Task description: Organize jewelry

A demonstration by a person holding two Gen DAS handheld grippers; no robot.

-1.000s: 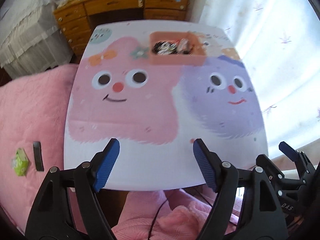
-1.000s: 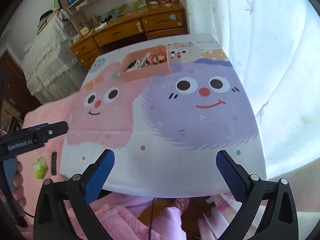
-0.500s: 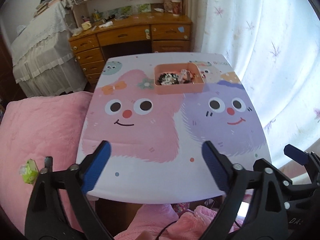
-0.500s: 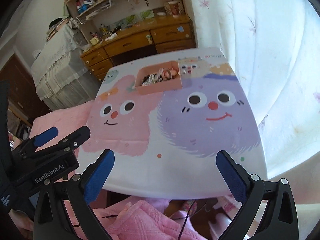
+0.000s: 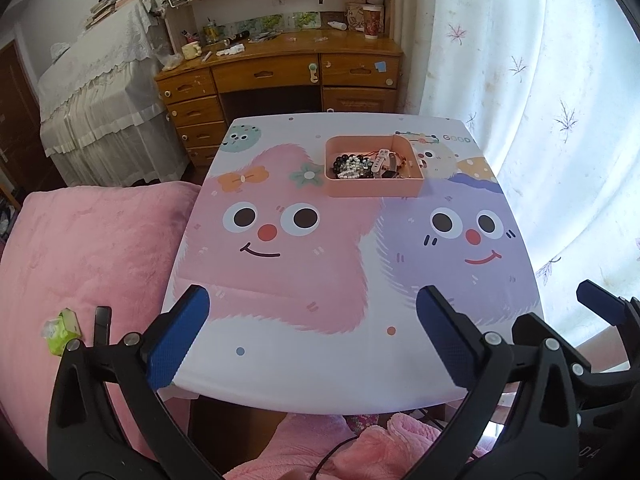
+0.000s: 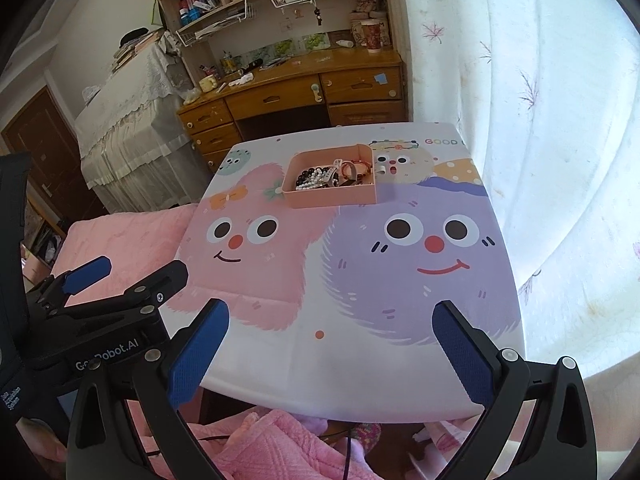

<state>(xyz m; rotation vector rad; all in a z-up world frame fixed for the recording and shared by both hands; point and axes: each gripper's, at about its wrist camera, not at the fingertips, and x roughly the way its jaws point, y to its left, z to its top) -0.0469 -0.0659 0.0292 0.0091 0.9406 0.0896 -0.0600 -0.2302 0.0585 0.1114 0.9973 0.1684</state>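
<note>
Now I've pulled both tongs, left (image 5: pixel 312 332) and right (image 6: pixel 330 340), back from the worktop (image 5: pixel 320 372), spread wide and empty, jewelry (image 5: pixel 362 166) all inside the pink tray (image 5: pixel 372 188): organizing looks finished.

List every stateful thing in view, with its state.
left gripper: open, empty, above the table's near edge
right gripper: open, empty
pink tray: upright on the table, lidless
jewelry: piled inside the pink tray
desk drawers: closed
</note>
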